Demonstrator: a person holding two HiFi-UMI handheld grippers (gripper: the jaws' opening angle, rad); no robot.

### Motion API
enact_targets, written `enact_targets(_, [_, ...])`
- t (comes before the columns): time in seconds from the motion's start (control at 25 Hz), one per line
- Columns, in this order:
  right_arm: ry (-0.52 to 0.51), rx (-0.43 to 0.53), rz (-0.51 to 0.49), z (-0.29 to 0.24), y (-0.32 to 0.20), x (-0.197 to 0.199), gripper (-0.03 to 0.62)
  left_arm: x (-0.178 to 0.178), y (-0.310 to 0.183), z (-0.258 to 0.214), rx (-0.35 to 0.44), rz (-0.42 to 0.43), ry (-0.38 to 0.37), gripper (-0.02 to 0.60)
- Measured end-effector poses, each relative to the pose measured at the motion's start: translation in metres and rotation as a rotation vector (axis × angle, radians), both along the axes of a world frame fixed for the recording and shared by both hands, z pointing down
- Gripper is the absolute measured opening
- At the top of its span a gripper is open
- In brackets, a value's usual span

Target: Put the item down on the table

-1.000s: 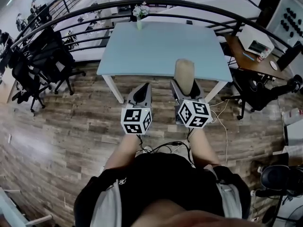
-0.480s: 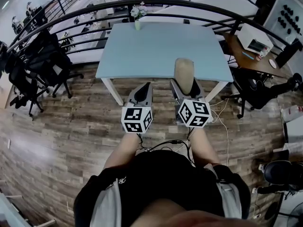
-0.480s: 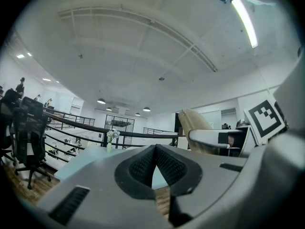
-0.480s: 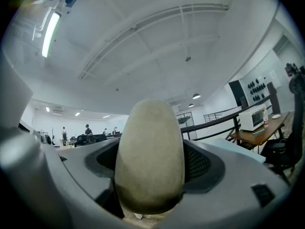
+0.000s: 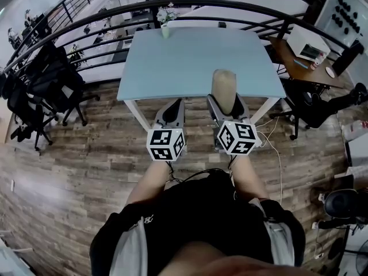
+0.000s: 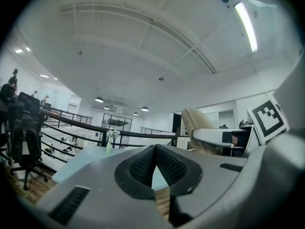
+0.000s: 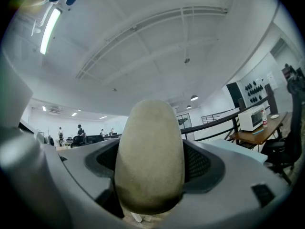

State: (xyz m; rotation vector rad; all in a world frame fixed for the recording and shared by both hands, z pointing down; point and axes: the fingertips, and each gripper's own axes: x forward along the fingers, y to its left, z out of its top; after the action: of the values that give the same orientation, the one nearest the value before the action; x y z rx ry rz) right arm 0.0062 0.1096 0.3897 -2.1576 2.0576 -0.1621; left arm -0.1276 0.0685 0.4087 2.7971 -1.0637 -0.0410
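A beige oval item [image 5: 223, 88], like a long bread roll, stands upright between the jaws of my right gripper [image 5: 225, 104], which is shut on it; it fills the middle of the right gripper view [image 7: 149, 156]. It hangs just at the near edge of the pale blue table [image 5: 195, 56]. My left gripper [image 5: 171, 111] is beside it to the left, shut with nothing in it, its jaws meeting [image 6: 153, 171]. The same item [image 6: 195, 128] shows at the right in the left gripper view.
A small vase of white flowers [image 5: 165, 17] stands at the table's far edge. A black railing [image 5: 86, 25] curves behind the table. Black office chairs [image 5: 40, 85] are at the left; a wooden desk with a white microwave [image 5: 303, 42] is at the right. Cables [image 5: 270, 148] lie on the wooden floor.
The grippers and the item keep their place in the view. The room has shifted slightly, the table and chairs drifting a little, as the head moves.
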Motion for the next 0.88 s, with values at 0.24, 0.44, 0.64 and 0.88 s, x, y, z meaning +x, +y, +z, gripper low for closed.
enact_targets(0.24, [0.007,-0.003,0.003,0.003,-0.017,0.001,0.388,0.0,-0.015,0.01,-0.01,0.007,-0.007,0.014])
enact_targets(0.44, [-0.003,0.005,-0.002,0.009,-0.042,0.007,0.388,0.007,-0.04,0.012,0.005,0.005,-0.019,0.014])
enact_targets(0.64, [-0.018,0.012,0.001,0.012,-0.072,0.025,0.388,0.023,-0.068,0.009,0.021,0.009,-0.032,0.014])
enact_targets(0.88, [0.008,0.016,0.007,0.015,-0.115,0.049,0.388,0.049,-0.111,0.013,0.022,0.012,-0.046,0.014])
